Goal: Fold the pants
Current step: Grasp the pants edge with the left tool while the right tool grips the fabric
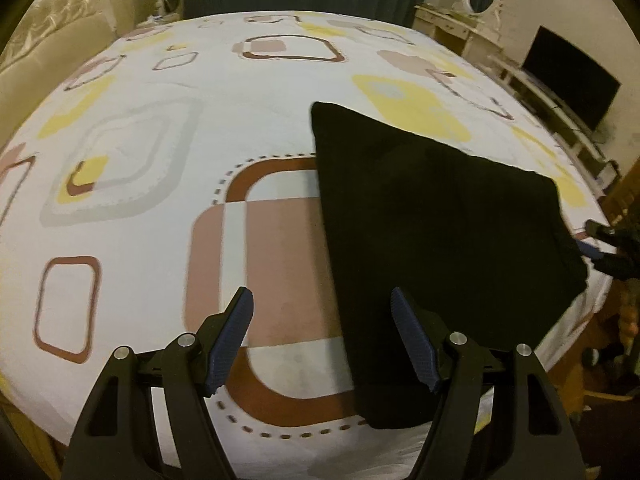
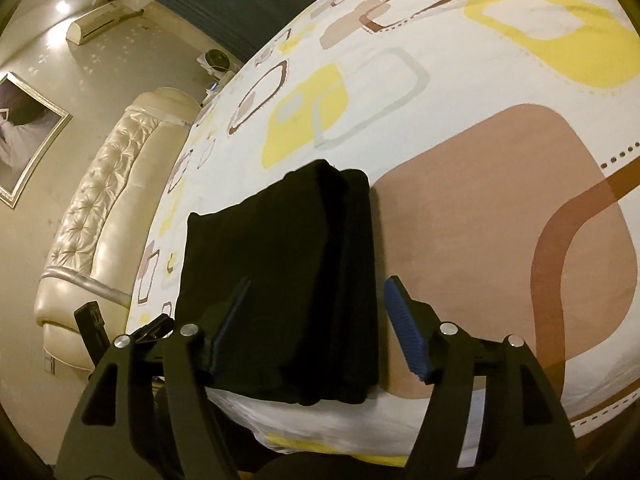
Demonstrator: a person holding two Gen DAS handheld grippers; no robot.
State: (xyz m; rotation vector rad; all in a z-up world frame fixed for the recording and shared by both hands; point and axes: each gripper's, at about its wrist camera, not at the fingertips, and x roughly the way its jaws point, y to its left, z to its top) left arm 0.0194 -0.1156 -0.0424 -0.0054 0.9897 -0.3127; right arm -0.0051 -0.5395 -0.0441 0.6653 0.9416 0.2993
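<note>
Pants [image 1: 432,240]: black, folded into a flat stack, lying near the bed's edge.
Left gripper [image 1: 322,338]: fingers spread, grasping nothing, beside the pants.
Right gripper [image 2: 316,326]: fingers spread over the pants.
Bed [image 1: 200,128]: white sheet, yellow and brown squares.
Headboard [image 2: 100,208]: cream, tufted.
TV [image 1: 568,84]: beyond the bed.

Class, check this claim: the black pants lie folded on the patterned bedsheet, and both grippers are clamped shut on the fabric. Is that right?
Not quite. The black pants do lie folded on the patterned bedsheet, but neither gripper grips them. The left gripper and right gripper both have their jaws spread open, holding nothing, as each wrist view shows.
</note>
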